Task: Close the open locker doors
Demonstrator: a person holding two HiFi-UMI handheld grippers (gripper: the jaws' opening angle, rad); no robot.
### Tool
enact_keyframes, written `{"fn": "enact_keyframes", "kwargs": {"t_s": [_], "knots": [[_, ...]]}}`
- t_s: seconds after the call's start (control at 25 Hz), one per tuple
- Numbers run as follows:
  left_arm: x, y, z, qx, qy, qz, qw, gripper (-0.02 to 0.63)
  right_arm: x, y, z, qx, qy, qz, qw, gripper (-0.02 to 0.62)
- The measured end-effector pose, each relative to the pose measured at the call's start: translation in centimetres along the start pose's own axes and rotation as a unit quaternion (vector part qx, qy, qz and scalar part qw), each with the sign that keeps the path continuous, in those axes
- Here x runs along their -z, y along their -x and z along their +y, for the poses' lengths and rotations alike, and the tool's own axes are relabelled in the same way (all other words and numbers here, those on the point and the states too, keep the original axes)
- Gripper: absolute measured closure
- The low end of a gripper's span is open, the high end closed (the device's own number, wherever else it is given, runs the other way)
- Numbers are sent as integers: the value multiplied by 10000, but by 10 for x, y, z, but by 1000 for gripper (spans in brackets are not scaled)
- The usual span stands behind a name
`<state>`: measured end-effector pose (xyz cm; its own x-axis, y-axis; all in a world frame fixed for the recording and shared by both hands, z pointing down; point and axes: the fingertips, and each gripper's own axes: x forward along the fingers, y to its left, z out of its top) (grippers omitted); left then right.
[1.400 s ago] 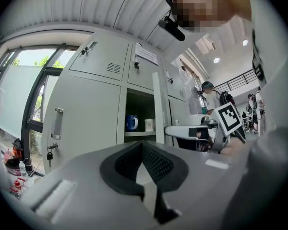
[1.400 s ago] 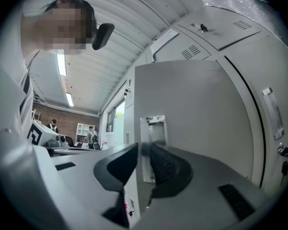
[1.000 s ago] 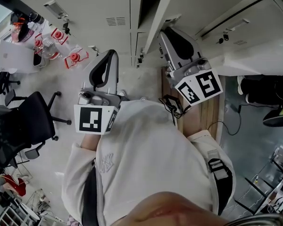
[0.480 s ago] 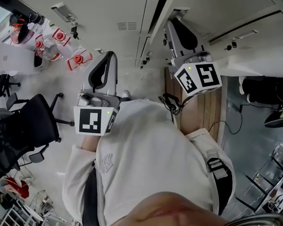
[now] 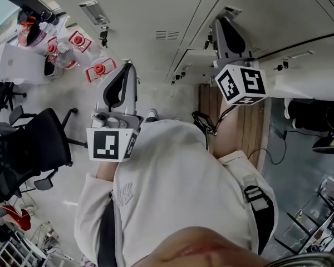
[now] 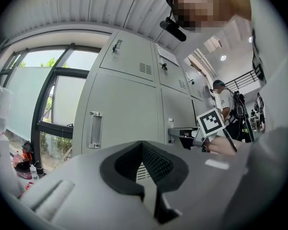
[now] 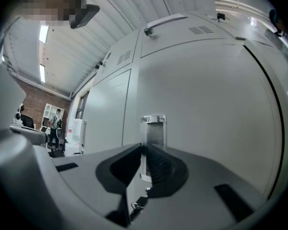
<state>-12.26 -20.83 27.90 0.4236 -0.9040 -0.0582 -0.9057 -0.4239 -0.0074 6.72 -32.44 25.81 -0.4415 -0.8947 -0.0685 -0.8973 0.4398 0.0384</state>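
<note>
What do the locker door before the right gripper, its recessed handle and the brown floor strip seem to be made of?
Locker door: likely painted sheet metal, matt light grey, smooth and flat.
Recessed handle: probably bare metal, from its shiny rim.
Floor strip: looks like wood planks, brown with long seams.

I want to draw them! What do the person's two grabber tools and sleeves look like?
The left gripper and right gripper are light grey with black ribbed pads. Each carries a white cube printed with black square markers. A thin black cable hangs by the right one. The sleeves are cream-white.
</note>
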Motion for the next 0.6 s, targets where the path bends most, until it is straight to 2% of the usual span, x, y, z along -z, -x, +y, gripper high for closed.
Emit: {"fn": "enact_keyframes", "kwargs": {"t_s": [0.24,0.44,0.6], "knots": [[3,7,17,-109,24,21,9999,604,0,-8,-3,182,33,52,9998,557],[1,14,21,-101,25,1,9999,604,0,-7,-3,636,149,148,9978,557],[0,22,24,-75,29,-25,10000,604,1,-6,-5,1020,426,346,9933,551]]}}
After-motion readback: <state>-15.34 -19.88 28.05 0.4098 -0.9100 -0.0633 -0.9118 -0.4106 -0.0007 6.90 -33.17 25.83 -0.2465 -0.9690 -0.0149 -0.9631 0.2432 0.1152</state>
